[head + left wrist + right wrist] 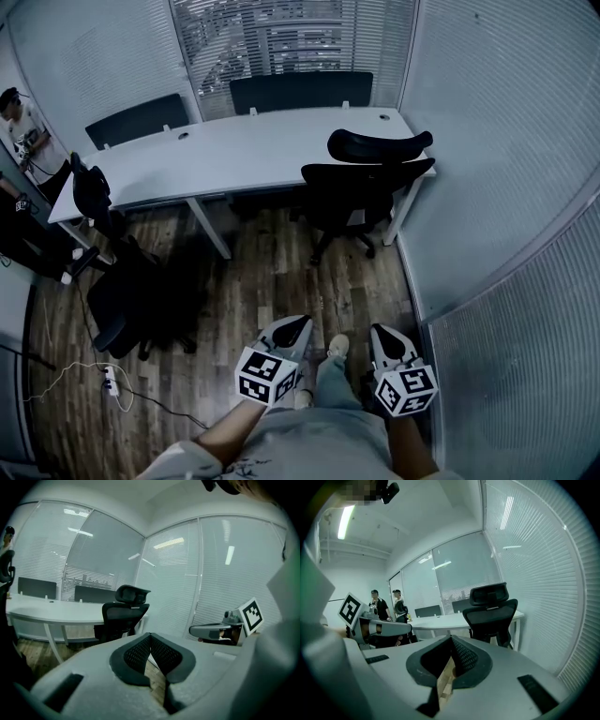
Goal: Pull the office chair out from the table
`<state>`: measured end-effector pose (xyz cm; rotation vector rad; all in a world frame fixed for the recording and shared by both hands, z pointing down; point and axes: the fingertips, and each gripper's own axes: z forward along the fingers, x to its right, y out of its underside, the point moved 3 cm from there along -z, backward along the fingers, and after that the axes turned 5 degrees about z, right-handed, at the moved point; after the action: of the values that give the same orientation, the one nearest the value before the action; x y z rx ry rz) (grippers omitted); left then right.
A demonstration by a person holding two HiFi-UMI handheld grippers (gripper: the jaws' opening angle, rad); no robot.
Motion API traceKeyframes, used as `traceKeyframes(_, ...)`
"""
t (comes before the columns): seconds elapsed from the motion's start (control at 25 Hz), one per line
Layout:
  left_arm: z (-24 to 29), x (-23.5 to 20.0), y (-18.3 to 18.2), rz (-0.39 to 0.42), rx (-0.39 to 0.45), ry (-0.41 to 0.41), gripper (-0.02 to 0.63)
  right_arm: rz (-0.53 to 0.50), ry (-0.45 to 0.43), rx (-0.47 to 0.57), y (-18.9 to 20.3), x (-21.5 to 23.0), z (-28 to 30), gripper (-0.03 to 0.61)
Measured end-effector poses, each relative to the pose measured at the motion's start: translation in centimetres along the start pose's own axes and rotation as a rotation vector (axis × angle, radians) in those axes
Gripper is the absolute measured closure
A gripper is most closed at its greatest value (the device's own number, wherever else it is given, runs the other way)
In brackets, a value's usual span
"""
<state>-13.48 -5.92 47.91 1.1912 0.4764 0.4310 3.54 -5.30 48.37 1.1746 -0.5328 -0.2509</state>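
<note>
Head view: the chair [370, 183] stands at the right end of the table [244, 150], its seat pushed in against the edge and its back toward the camera; a second chair [131, 300] sits on the wood floor [272, 272] to the left. The left gripper [296, 323] and right gripper [387, 333] are low in the picture, side by side and well apart from the chair, both aimed roughly at it.

Left gripper view: the jaws are pressed together with nothing between them; the chair shows beyond them, upright at the table's end, with bare floor between it and the gripper.

Right gripper view: these jaws are together too, and empty; the chair is ahead and a little right, and two people [386, 604] stand at the far side of the room.

As I judge it, the task has not begun; the chair is not out and neither gripper touches it. Left to do: close the gap, open a gripper, take hold of the backrest or headrest, and draw the chair clear of the table.
</note>
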Motion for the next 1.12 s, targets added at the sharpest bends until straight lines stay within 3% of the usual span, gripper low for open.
traceKeyframes(0.56, 12.1, -7.6, -4.9, -0.003, 0.01, -0.029, 0.603, -0.015, -0.033, 0.015, -6.6, 8.4, 12.4, 0.571)
traceKeyframes(1.12, 20.5, -11.3, -8.9, -0.022, 0.026, -0.065, 0.603, -0.042, -0.063, -0.004, -11.3, 14.8, 19.8, 0.571)
